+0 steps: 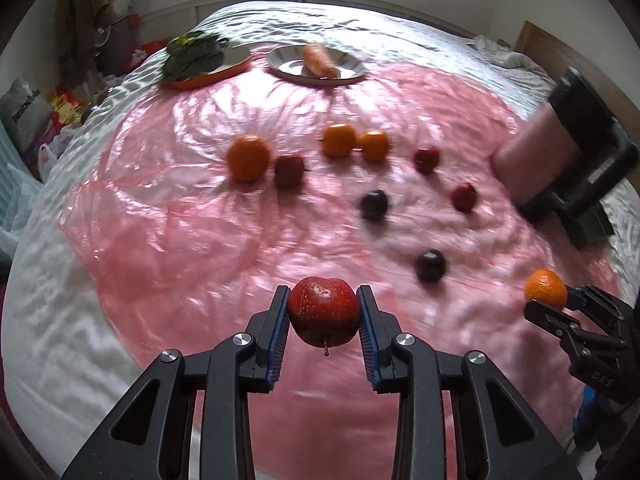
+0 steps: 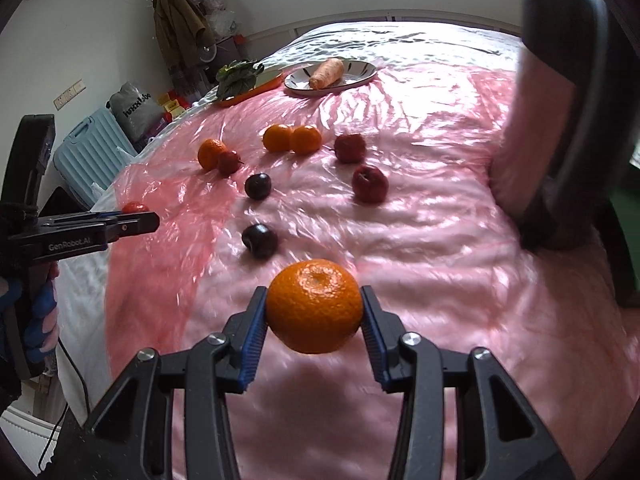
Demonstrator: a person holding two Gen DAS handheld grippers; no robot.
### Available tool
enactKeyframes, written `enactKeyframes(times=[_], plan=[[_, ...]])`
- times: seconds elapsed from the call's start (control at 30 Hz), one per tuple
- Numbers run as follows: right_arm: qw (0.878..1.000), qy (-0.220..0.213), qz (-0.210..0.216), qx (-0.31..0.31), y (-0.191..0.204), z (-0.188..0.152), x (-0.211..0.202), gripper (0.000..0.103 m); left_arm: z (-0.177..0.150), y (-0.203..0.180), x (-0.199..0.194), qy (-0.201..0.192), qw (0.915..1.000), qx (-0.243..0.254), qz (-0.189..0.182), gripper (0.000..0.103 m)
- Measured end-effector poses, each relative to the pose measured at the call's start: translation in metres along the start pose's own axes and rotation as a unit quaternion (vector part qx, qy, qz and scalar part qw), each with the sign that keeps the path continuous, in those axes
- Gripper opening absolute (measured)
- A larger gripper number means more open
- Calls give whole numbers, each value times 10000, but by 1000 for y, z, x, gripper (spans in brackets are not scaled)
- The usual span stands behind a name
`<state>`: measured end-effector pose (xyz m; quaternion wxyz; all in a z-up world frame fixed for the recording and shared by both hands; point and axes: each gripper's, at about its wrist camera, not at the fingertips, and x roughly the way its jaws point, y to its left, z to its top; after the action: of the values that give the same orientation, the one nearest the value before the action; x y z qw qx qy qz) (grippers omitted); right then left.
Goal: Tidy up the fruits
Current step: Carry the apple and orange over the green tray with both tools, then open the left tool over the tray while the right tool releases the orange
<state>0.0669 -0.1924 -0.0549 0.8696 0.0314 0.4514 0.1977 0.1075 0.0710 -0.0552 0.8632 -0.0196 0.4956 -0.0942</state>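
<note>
My left gripper [image 1: 323, 314] is shut on a red apple [image 1: 323, 312], held above the pink plastic sheet [image 1: 180, 240]. My right gripper [image 2: 315, 306] is shut on an orange [image 2: 315, 306], also lifted off the sheet; in the left wrist view that orange [image 1: 546, 288] shows at the far right. On the sheet lie three more oranges [image 1: 248, 158] [image 1: 339, 140] [image 1: 375, 145], three small red apples [image 1: 289, 170] [image 1: 426, 159] [image 1: 465, 197] and two dark plums [image 1: 374, 205] [image 1: 430, 265].
At the far edge a red-rimmed plate [image 1: 224, 70] holds leafy greens [image 1: 192, 54] and a patterned plate [image 1: 348, 68] holds a carrot [image 1: 319, 62]. A pink-cushioned chair [image 1: 552, 148] stands at the right. Bags and a blue suitcase [image 2: 88, 152] sit left of the bed.
</note>
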Motion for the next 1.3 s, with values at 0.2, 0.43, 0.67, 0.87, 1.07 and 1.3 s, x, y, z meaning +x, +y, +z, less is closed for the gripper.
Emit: enactKeyframes(times=[0.2, 0.43, 0.67, 0.87, 1.07, 1.3], plan=[[9987, -218, -367, 293, -48, -20, -53, 53, -5, -78, -18, 20, 9958, 531, -745, 28], [9903, -558, -1067, 694, -130, -27, -110, 53, 2, -208, -26, 14, 9772, 1504, -1499, 28], [9743, -803, -1826, 1050, -240, -7, -138, 53, 26, -339, -5, -32, 9541, 2380, -1818, 28], [9582, -929, -2358, 1325, -335, 23, -136, 53, 67, -430, 44, 8, 9546, 2431, -1722, 28], [9493, -775, -2609, 1575, -402, 35, -110, 53, 95, -469, 105, 126, 9638, 2284, -1372, 28], [9439, -486, -2750, 1765, -444, 31, -79, 53, 99, -483, 155, 349, 9682, 2214, -1114, 28]])
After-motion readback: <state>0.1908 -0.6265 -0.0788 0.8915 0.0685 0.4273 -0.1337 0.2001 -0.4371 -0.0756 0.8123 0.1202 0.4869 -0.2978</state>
